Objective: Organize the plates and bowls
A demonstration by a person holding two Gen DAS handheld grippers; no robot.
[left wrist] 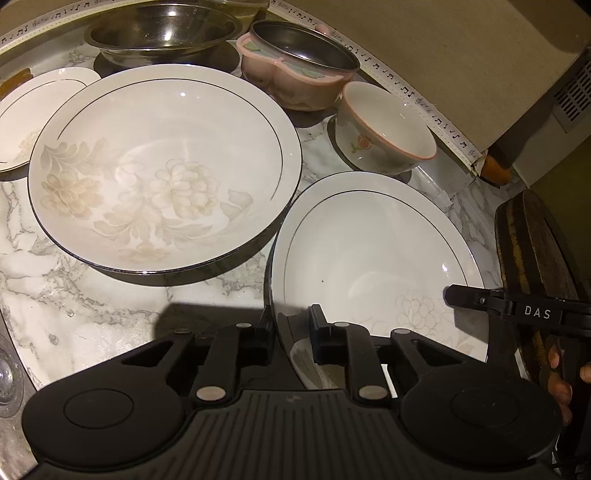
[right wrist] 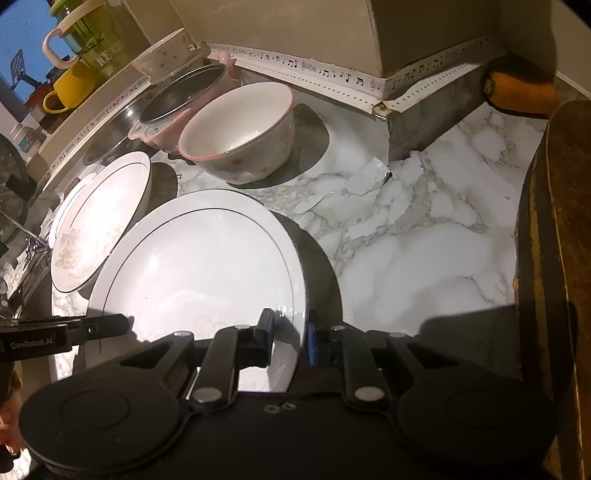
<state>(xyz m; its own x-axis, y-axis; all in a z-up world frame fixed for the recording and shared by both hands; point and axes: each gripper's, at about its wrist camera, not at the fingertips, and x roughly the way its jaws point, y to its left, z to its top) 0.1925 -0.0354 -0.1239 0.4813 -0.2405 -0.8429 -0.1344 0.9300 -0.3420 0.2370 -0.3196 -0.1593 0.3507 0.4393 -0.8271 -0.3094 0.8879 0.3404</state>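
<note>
Both grippers are on the same dish: a wide white soup plate (left wrist: 373,251) with a thin dark rim line, sitting tilted on the marble counter (left wrist: 92,295). Nothing in it but a faint flower print. The left gripper (left wrist: 291,325) has its fingers pinched on the near left rim, one inside, one outside. The right gripper (right wrist: 290,332) clamps the opposite rim the same way, low and level.

Just beside it sits a matching floral soup plate (left wrist: 162,166), empty, and a third plate (left wrist: 33,114) peeks in at far left. Behind them, a steel bowl (left wrist: 162,33) holds nothing; a pink handled bowl (left wrist: 295,85) carries a dark metal insert (left wrist: 303,46); a small pink-rimmed bowl (left wrist: 384,125) stands empty. A dark wooden board (right wrist: 554,258) leans at right.
</note>
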